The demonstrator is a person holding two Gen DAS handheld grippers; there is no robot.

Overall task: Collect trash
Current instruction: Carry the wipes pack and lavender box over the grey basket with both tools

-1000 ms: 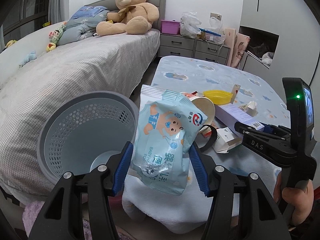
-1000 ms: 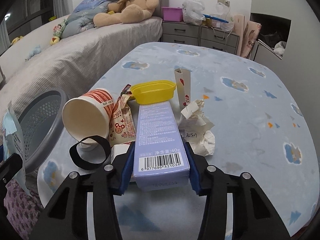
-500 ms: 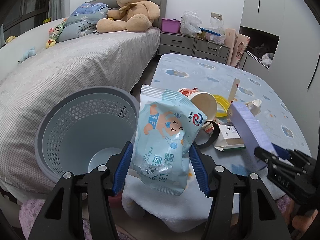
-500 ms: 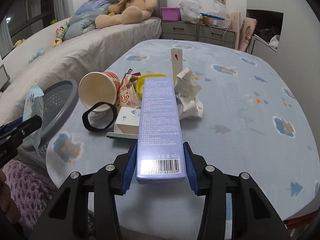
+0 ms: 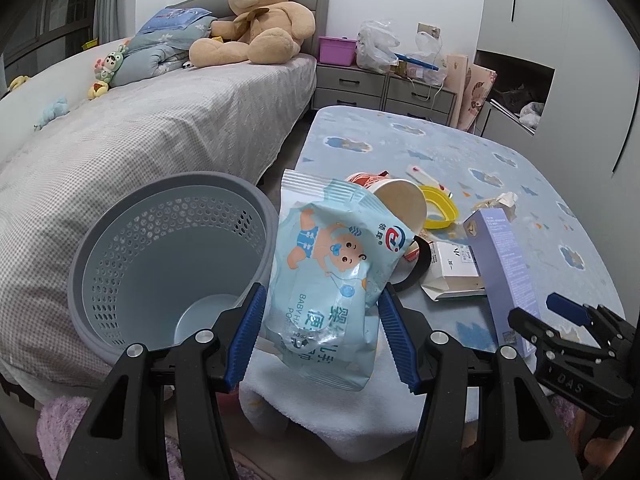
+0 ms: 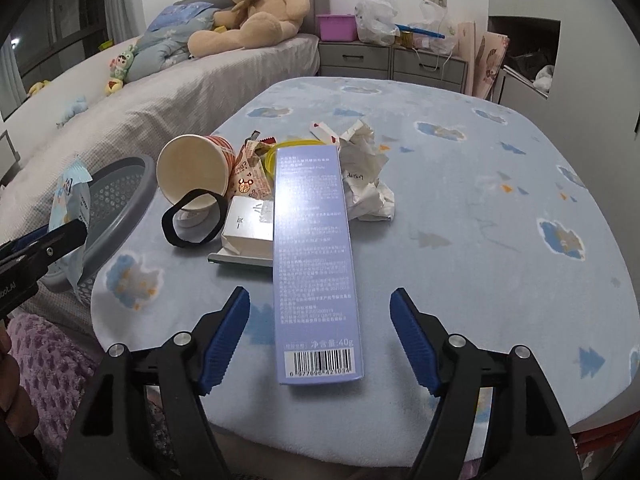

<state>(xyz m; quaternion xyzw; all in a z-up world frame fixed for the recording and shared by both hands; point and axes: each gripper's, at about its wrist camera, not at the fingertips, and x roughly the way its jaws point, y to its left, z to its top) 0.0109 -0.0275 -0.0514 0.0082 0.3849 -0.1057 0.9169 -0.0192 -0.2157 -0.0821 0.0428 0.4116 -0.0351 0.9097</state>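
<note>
One lavender box (image 6: 316, 264) lies lengthwise between just-parted right tongs (image 6: 320, 340), barcode nearest

Even, soft indoor light; glare is seen on the purple box (image 6: 314, 248); edges are fisheye-bent and vignetted.

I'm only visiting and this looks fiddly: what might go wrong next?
The right gripper has just been opening, so the purple box lies loose between its pads near the table edge and may slide off. The left gripper holds the wipes pack beside the basket, not above it; dropped now, it could miss.
</note>
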